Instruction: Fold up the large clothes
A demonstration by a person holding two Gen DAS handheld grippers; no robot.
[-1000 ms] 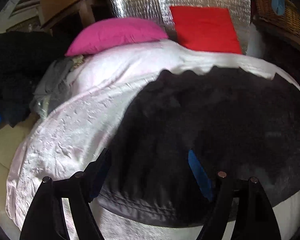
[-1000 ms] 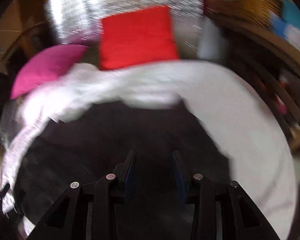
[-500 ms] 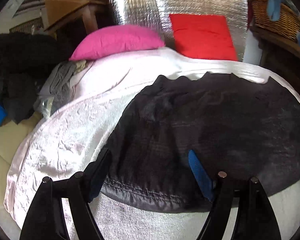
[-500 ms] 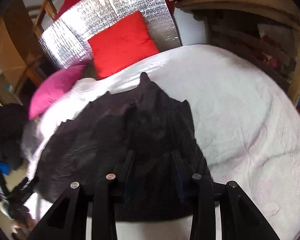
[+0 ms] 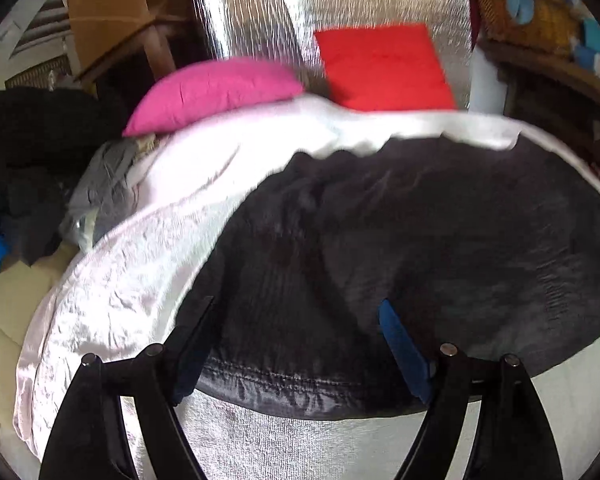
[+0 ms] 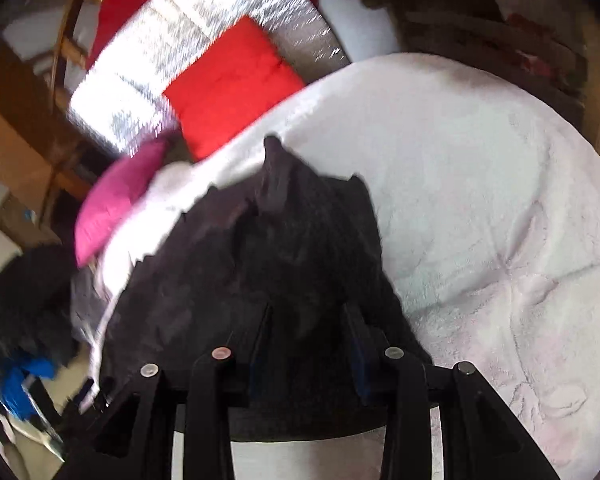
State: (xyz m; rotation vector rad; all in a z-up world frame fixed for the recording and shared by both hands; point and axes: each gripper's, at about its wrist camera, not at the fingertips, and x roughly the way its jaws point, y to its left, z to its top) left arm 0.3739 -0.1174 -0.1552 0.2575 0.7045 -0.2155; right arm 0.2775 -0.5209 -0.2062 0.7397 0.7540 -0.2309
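A big black piece of clothing lies spread out on the white fluffy blanket that covers the bed. The left gripper is wide open over the stitched hem of the black cloth. The right gripper has its fingers a little apart with black cloth between them, but I cannot tell if it is pinching. A pink pillow and a red square cushion sit at the far end.

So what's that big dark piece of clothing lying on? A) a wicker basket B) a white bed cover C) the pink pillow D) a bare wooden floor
B: the dark garment is spread flat across the white bed cover, while the pink pillow sits apart, further back at the head of the bed.
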